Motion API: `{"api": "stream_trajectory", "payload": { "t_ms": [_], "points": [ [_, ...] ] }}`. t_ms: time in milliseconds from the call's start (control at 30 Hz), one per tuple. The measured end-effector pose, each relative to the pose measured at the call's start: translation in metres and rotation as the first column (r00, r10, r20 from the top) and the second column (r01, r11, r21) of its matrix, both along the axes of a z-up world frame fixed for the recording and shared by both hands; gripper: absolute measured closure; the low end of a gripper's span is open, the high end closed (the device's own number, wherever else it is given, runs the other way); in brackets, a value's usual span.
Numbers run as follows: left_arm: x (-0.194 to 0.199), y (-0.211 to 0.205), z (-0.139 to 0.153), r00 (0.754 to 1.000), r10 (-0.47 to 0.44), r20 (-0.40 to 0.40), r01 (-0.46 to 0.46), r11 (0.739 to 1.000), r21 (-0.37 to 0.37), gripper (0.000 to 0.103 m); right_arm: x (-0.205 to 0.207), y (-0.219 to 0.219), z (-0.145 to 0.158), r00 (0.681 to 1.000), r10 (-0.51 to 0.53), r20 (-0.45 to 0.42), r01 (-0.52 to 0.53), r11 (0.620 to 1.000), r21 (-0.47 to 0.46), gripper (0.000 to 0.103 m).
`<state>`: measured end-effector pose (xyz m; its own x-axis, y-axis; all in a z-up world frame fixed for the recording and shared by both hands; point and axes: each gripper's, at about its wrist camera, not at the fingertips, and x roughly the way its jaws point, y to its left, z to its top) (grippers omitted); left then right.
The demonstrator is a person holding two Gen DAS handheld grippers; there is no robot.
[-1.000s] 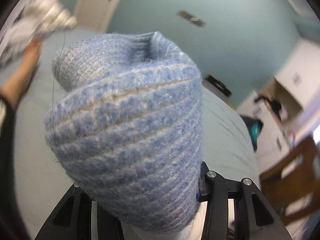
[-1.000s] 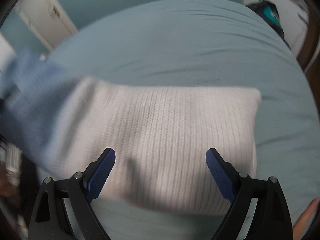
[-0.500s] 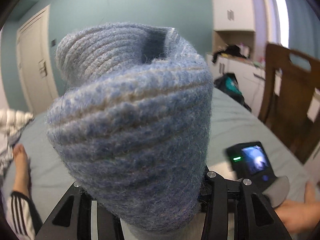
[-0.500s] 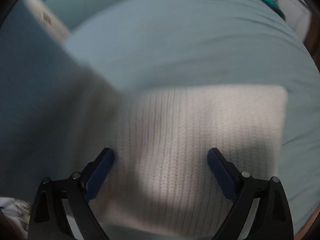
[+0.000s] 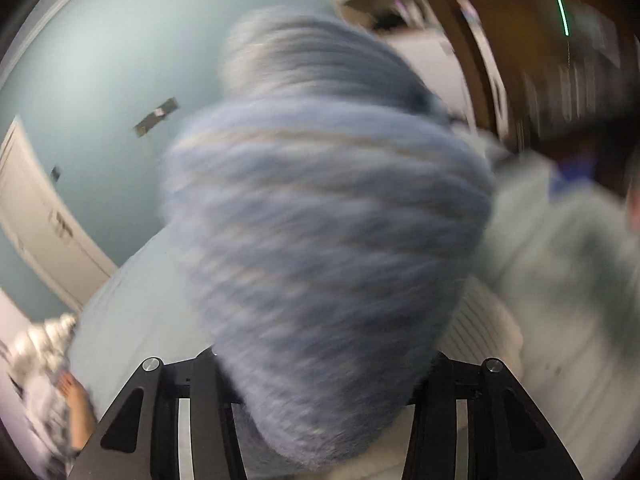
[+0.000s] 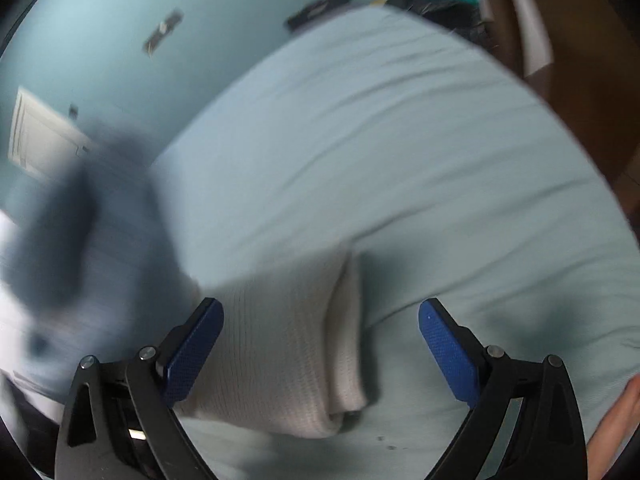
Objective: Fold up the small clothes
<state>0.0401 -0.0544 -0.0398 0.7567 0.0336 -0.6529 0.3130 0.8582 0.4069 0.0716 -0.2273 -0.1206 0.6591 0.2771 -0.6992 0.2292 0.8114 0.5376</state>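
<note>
Blue knit: the blue-and-cream striped knitted garment [image 5: 320,220] is bunched up between my left fingers and fills most of the left wrist view; it is smeared by blur, so its stitches and its far end are hard to make out. In the right wrist view it shows only as a dark blue smear [image 6: 80,232] at the left edge.
Left gripper [image 5: 320,420]: my jaws stand narrow, closed on the blue knit; the pads themselves are buried in the wool and I cannot see them.
White knit: a folded white ribbed garment [image 6: 288,352] lies flat on the bed, its folded edge facing right; its left part runs under the blue smear.
Right gripper [image 6: 320,352]: my jaws stand wide and have just been opening. The white knit's right end lies between the blue pads [image 6: 448,352] with nothing pressing on it; the left pad overlaps the cloth, and I cannot tell whether it touches.
Bed [image 6: 400,160]: pale blue sheet, lightly creased.
Edges: a bare foot [image 5: 80,412] at lower left, partly cut off; a pale blurred mass [image 5: 560,280] at right that I cannot identify.
Background: teal wall [image 5: 100,80], white door [image 5: 36,220], brown wooden furniture [image 5: 520,60], all blurred.
</note>
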Motion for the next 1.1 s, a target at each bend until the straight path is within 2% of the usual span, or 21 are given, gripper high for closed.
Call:
{"api": "stream_trajectory", "payload": {
  "t_ms": [100,133,167,233,300,367,400,433,467,500,533,567,600,633,700,733,800,867,933,1033,1100],
  "points": [
    [-0.006,-0.030,-0.039,0.998,-0.024,-0.057,0.033,0.985,0.167,0.053,-0.009,-0.021,0.021,0.996,-0.047,0.072,0.048,0.999,-0.009,0.007],
    [-0.015,-0.042,-0.054,0.997,-0.050,-0.054,0.062,0.965,0.254,0.047,-0.011,-0.020,0.027,0.994,-0.055,0.092,0.057,0.998,-0.016,0.007],
    [-0.024,-0.048,-0.062,0.996,-0.076,-0.036,0.083,0.948,0.309,0.031,-0.014,-0.017,0.038,0.991,-0.054,0.126,0.057,0.998,-0.016,0.007],
    [-0.035,-0.054,-0.071,0.994,-0.107,-0.020,0.107,0.933,0.342,0.023,-0.016,-0.003,0.046,0.988,-0.021,0.153,0.025,0.999,-0.023,0.007],
    [-0.040,-0.048,-0.068,0.994,-0.105,-0.001,0.100,0.940,0.328,0.019,-0.008,0.020,0.057,0.986,0.064,0.154,-0.054,0.996,-0.069,0.007],
    [-0.046,-0.038,-0.061,0.992,-0.125,-0.004,0.121,0.947,0.299,0.012,0.008,0.046,0.052,0.984,0.164,0.068,-0.154,0.979,-0.130,0.007],
    [-0.052,-0.031,-0.054,0.988,-0.152,-0.015,0.150,0.953,0.265,0.010,0.017,0.056,0.041,0.978,0.211,-0.001,-0.208,0.965,-0.160,0.007],
    [-0.049,-0.037,-0.050,0.984,-0.178,-0.025,0.179,0.956,0.234,0.003,0.028,0.065,0.032,0.968,0.240,-0.068,-0.249,0.950,-0.189,0.007],
    [-0.054,-0.035,-0.042,0.977,-0.212,-0.033,0.214,0.956,0.201,0.000,0.034,0.076,0.020,0.950,0.273,-0.152,-0.303,0.925,-0.228,0.007],
    [-0.063,-0.031,-0.036,0.968,-0.249,-0.036,0.252,0.952,0.174,0.000,0.036,0.080,0.007,0.929,0.297,-0.221,-0.351,0.895,-0.276,0.007],
    [-0.079,-0.025,-0.032,0.953,-0.300,-0.045,0.303,0.941,0.150,0.000,0.033,0.080,-0.004,0.919,0.274,-0.282,-0.361,0.873,-0.328,0.007],
    [-0.091,-0.020,-0.026,0.935,-0.349,-0.061,0.354,0.926,0.127,0.000,0.031,0.083,-0.013,0.912,0.250,-0.327,-0.358,0.873,-0.332,0.007],
    [-0.107,-0.012,-0.019,0.909,-0.411,-0.074,0.417,0.903,0.102,0.000,0.032,0.078,-0.020,0.910,0.240,-0.339,-0.347,0.888,-0.302,0.007],
    [-0.117,-0.004,-0.014,0.895,-0.441,-0.071,0.446,0.891,0.086,0.000,0.030,0.070,-0.025,0.913,0.234,-0.333,-0.324,0.912,-0.249,0.006],
    [-0.136,0.019,-0.002,0.873,-0.481,-0.083,0.485,0.874,0.028,0.000,0.032,0.061,-0.031,0.917,0.226,-0.330,-0.304,0.930,-0.207,0.002],
    [-0.138,0.033,0.006,0.869,-0.483,-0.109,0.484,0.875,-0.024,0.000,0.028,0.057,-0.036,0.917,0.227,-0.327,-0.302,0.932,-0.199,0.002],
    [-0.118,0.048,0.022,0.886,-0.434,-0.162,0.422,0.901,-0.105,0.000,0.022,0.052,-0.043,0.923,0.221,-0.315,-0.293,0.934,-0.203,0.002],
    [-0.091,0.074,0.037,0.918,-0.337,-0.209,0.301,0.935,-0.186,0.000,0.025,0.051,-0.046,0.932,0.205,-0.299,-0.271,0.941,-0.201,0.003],
    [-0.061,0.104,0.049,0.942,-0.223,-0.251,0.153,0.950,-0.271,0.000,0.020,0.058,-0.051,0.941,0.177,-0.290,-0.233,0.957,-0.173,0.003],
    [-0.026,0.149,0.058,0.941,-0.078,-0.330,-0.050,0.931,-0.362,0.000,0.007,0.059,-0.057,0.957,0.131,-0.260,-0.183,0.966,-0.184,0.003],
    [-0.006,0.170,0.046,0.915,-0.005,-0.404,-0.172,0.900,-0.401,0.000,-0.001,0.061,-0.052,0.963,0.120,-0.243,-0.174,0.961,-0.214,0.003]
  ]
}}
